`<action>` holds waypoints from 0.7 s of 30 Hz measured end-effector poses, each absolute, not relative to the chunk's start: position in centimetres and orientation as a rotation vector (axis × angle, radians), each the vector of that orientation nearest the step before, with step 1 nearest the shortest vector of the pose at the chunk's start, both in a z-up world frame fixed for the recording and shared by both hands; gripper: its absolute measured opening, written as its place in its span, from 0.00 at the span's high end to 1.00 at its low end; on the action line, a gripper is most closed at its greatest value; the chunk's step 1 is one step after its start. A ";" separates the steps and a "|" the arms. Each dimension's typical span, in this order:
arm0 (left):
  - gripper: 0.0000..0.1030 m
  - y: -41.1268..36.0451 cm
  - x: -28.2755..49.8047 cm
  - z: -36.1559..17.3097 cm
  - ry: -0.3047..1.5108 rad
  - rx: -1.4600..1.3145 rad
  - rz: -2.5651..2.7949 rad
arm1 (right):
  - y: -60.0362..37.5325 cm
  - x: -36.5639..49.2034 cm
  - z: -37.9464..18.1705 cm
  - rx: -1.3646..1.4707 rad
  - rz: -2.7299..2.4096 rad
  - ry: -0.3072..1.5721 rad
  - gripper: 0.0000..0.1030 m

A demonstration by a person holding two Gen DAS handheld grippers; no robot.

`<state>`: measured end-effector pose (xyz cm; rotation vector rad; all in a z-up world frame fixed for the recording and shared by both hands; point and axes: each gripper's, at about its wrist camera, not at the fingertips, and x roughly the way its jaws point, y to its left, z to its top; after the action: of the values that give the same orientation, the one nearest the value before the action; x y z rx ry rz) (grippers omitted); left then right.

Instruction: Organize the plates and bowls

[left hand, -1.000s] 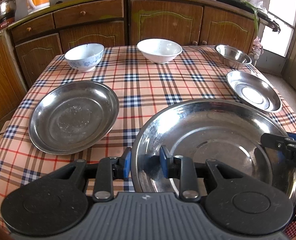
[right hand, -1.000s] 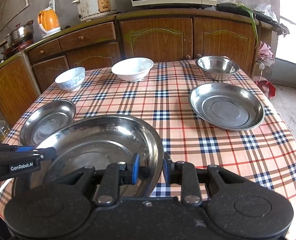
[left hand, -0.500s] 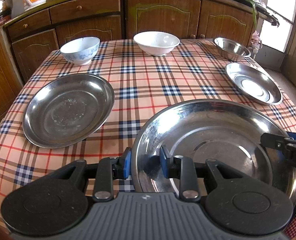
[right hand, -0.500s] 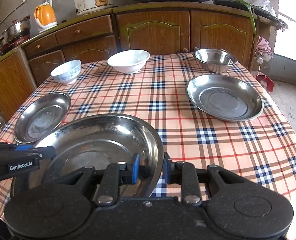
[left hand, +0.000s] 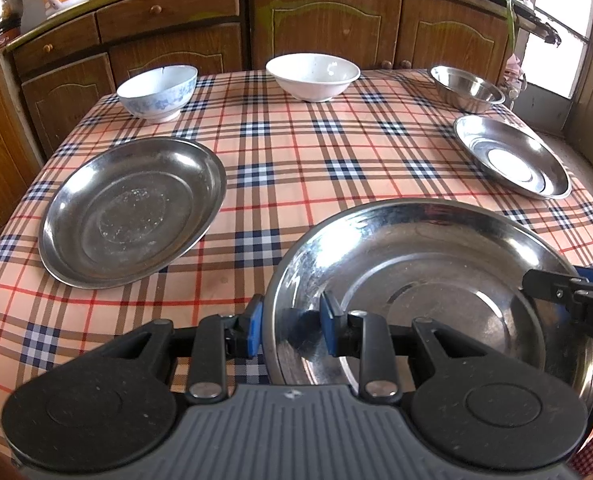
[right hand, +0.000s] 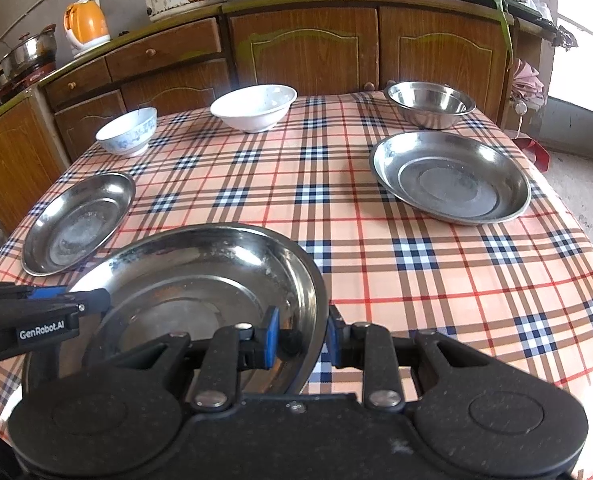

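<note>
Large steel plate (left hand: 424,292): held at the near edge of the tabletop (left hand: 296,168), gripped from both sides, its far rim tilted slightly up; whether its underside touches the checked cloth is hard to tell.
Left gripper (left hand: 290,322): jaws clamped on the plate's left rim, one blue pad outside the rim and one inside.
Right gripper (right hand: 302,332): jaws clamped on the plate's right rim in the same way, one pad on each face of the rim.
Left steel plate (left hand: 132,212): lies flat on the cloth, left of the held plate and apart from it.
Right steel plate (right hand: 450,176): lies flat near the right edge, just in front of the steel bowl (right hand: 430,104).
Patterned bowl (left hand: 158,92): upright at the far left.
White bowl (left hand: 312,76): upright at the far middle, well apart from the others.
</note>
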<state>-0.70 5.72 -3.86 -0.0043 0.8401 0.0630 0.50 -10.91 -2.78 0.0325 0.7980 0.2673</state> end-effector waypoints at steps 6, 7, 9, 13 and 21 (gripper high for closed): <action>0.72 5.5 -0.5 -4.0 0.824 0.017 0.060 | -10.9 0.9 -3.2 0.036 0.261 0.796 0.69; 0.72 5.5 -0.4 -4.1 0.823 0.018 0.060 | -11.0 0.9 -3.3 0.038 0.259 0.797 0.69; 0.72 5.5 -0.3 -4.3 0.821 0.020 0.058 | -11.0 0.9 -3.5 0.038 0.258 0.796 0.69; 0.72 5.4 0.1 -4.4 0.812 0.030 0.059 | -11.1 1.3 -3.8 0.045 0.255 0.790 0.69; 0.72 5.3 1.3 -4.9 0.808 0.038 0.059 | -11.2 2.5 -4.4 0.047 0.252 0.782 0.69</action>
<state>1.34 5.28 -4.94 0.0377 0.8076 0.0592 2.51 -11.16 -4.44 0.0469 0.7824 0.2519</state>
